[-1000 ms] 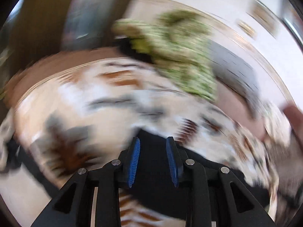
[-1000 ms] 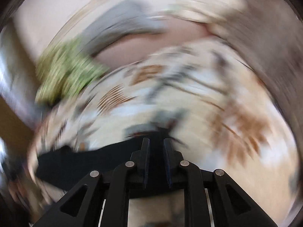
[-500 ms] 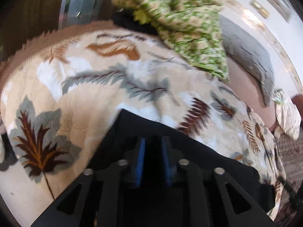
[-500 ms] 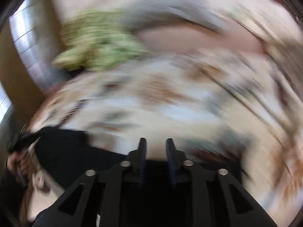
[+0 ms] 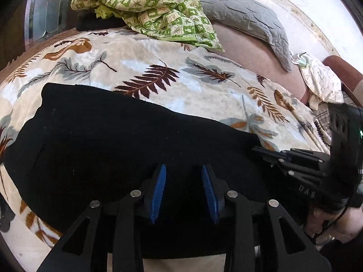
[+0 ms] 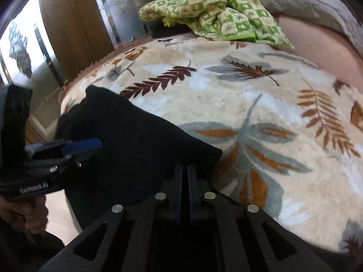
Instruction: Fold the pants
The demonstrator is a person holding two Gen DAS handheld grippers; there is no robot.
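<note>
Black fabric pants (image 5: 127, 149) lie flat on the leaf-patterned fleece blanket (image 5: 204, 86).
Left gripper (image 5: 183, 192) is opening, its pads clear of the cloth; right gripper (image 6: 186, 188) is closed, pinching the pants' edge.

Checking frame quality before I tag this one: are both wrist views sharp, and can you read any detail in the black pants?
Left wrist view: sharp, fisheye-bowed; black pants a near-featureless dark mass, leaf blanket crisp. Right wrist view: also sharp; bright glare at the window, far left.

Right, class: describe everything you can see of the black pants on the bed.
The black pants are plain, matte, soft cloth with no visible print. They lie flat as a wide dark slab across the leaf-patterned blanket. The right gripper is shut at their near right corner; the left gripper, jaws opening, sits over their middle. Waistband and legs cannot be told apart.
</note>
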